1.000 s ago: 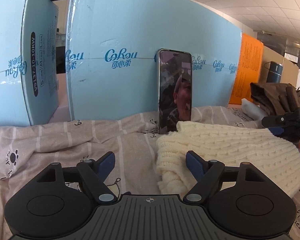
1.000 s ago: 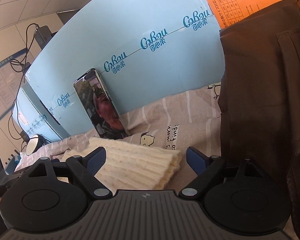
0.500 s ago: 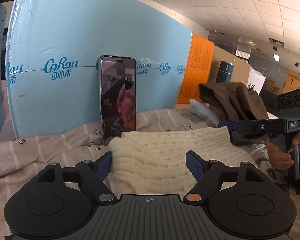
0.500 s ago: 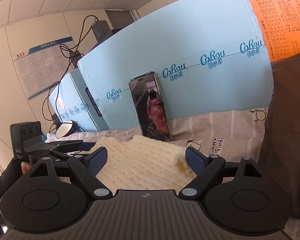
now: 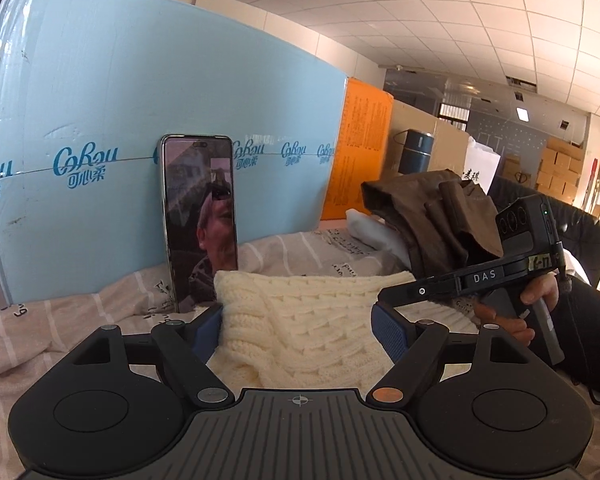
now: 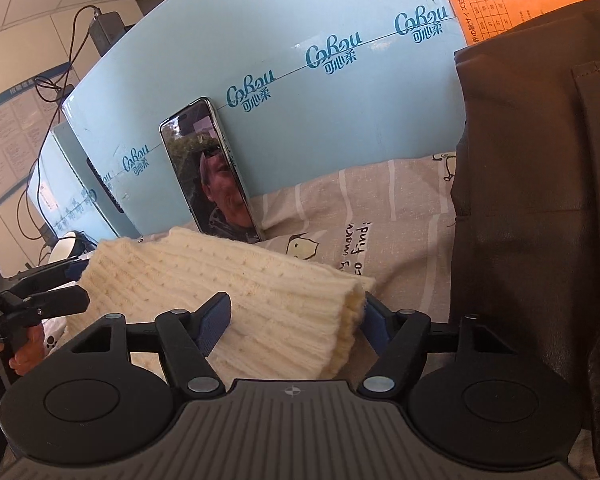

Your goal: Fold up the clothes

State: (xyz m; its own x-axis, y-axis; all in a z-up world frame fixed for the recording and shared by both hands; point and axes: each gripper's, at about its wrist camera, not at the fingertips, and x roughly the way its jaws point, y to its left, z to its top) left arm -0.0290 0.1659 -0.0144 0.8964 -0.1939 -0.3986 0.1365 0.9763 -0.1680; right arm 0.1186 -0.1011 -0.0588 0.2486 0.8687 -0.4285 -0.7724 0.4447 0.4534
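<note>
A folded cream knit sweater [image 5: 300, 320] lies on the striped beige sheet [image 5: 60, 320]. My left gripper [image 5: 298, 330] is open, its blue pads at either side of the sweater's left end. My right gripper [image 6: 296, 322] is open around the sweater's right end [image 6: 260, 292], the folded edge between its fingers. The right gripper also shows at the right of the left wrist view [image 5: 460, 284], and the left gripper at the left of the right wrist view [image 6: 40, 292]. A brown garment [image 6: 540, 200] is heaped to the right.
A phone [image 5: 200, 216] leans upright against a large light-blue carton [image 5: 140, 120] just behind the sweater. An orange box [image 5: 364, 152] and a dark blue flask [image 5: 416, 156] stand at the back right. A white garment [image 5: 372, 228] lies under the brown heap.
Both grippers have moved in over the sweater's two ends, and both stay open. The left wrist view has swung to the right, bringing the right gripper and hand into sight.
</note>
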